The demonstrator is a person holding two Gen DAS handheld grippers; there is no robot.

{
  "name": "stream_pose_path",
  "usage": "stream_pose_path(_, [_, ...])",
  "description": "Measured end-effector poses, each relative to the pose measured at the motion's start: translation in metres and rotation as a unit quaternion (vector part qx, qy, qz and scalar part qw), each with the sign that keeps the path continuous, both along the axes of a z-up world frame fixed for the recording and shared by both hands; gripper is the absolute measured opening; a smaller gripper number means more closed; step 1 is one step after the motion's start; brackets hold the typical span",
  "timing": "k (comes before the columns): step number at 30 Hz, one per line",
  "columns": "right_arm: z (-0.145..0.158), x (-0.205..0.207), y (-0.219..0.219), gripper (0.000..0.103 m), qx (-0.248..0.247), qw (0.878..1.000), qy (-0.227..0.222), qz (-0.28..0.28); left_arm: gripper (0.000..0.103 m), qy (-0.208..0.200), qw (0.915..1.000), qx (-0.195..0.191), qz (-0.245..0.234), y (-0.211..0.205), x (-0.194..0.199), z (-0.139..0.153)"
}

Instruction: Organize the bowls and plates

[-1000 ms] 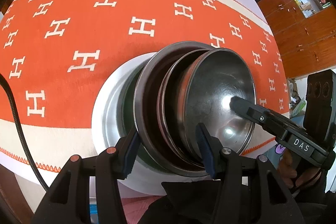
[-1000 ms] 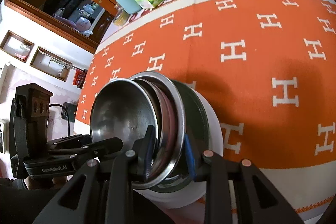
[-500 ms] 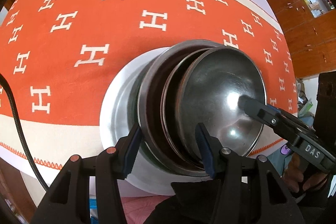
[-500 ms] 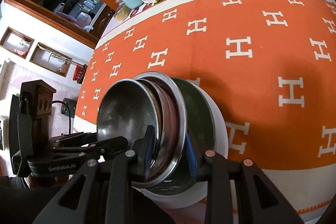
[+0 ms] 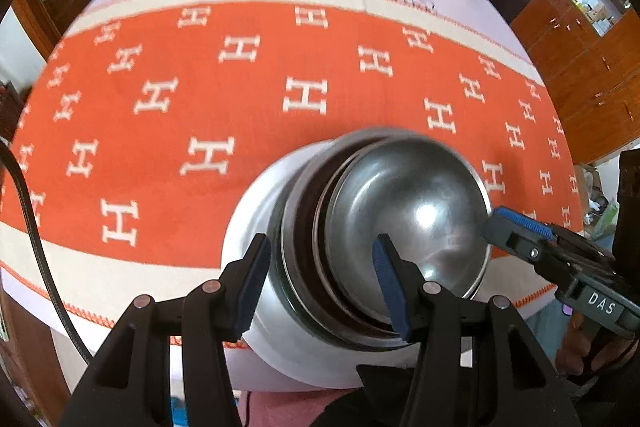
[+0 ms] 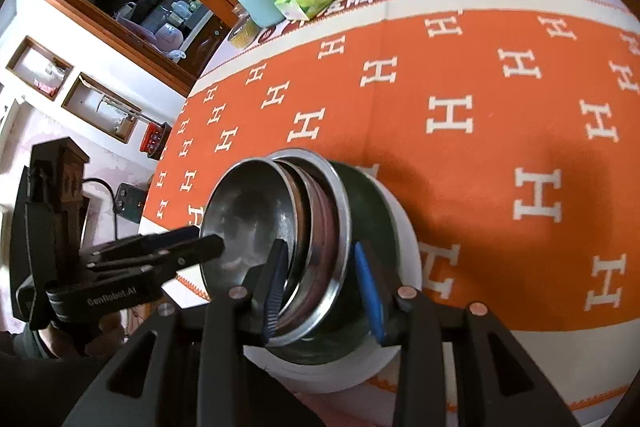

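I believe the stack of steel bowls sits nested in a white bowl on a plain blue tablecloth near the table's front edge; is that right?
Not quite: the tablecloth is orange with white H shapes, not plain blue. The left wrist view shows it clearly. The rest holds: the stack of steel bowls sits nested in a white bowl near the table's front edge.

Left claw (image 5: 320, 279) angled steeply down, jaws opening, pads straddling stack rims. Right claw (image 6: 320, 283) at 3 o'clock from left, jaws opening, also straddling rims. Hand (image 5: 592, 347) grips handle.
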State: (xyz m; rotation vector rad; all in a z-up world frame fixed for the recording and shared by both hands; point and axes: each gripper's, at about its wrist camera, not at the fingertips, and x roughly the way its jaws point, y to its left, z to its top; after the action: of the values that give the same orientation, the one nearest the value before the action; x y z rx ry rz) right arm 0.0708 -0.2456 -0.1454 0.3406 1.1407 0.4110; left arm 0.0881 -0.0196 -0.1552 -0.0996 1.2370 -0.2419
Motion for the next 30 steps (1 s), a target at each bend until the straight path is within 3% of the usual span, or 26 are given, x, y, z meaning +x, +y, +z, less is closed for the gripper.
stream_pose_path(7, [0.025,-0.02,-0.017,0.038,-0.037,0.998,-0.051,-0.025,0.061,-0.049,0.9984,-0.001,0.028,-0.001,-0.017,0.031])
stream_pose_path(9, [0.031,-0.026,-0.022,0.049,-0.047,0.996,-0.064,-0.031,0.066,-0.061,0.9969,-0.005,0.048,0.001,-0.024,0.039])
stream_pose_path(10, [0.035,-0.03,-0.026,0.051,-0.051,0.996,-0.071,-0.034,0.071,-0.068,0.9957,-0.009,0.062,0.003,-0.028,0.043])
stream_pose_path(13, [0.045,-0.044,-0.035,0.052,-0.069,0.992,-0.096,-0.039,0.073,-0.084,0.9925,-0.015,0.088,0.006,-0.04,0.051])
stream_pose_path(16, [0.052,-0.057,-0.039,0.059,-0.1,0.988,-0.107,-0.037,0.078,-0.094,0.9901,0.002,0.104,0.01,-0.053,0.057])
stream_pose_path(18, [0.059,-0.068,-0.039,0.07,-0.124,0.985,-0.113,-0.036,0.079,-0.097,0.9897,0.012,0.104,0.012,-0.062,0.061])
stream_pose_path(22, [0.069,-0.083,-0.035,0.079,-0.123,0.987,-0.103,-0.028,0.084,-0.1,0.9907,0.015,0.091,0.017,-0.079,0.074])
stream_pose_path(26, [0.076,-0.101,-0.028,0.09,-0.115,0.991,-0.071,-0.025,0.094,-0.133,0.9885,0.022,0.07,0.019,-0.091,0.093])
stream_pose_path(30, [0.09,-0.119,-0.013,0.091,-0.132,0.989,-0.057,-0.028,0.102,-0.145,0.9878,0.019,0.054,0.02,-0.1,0.115])
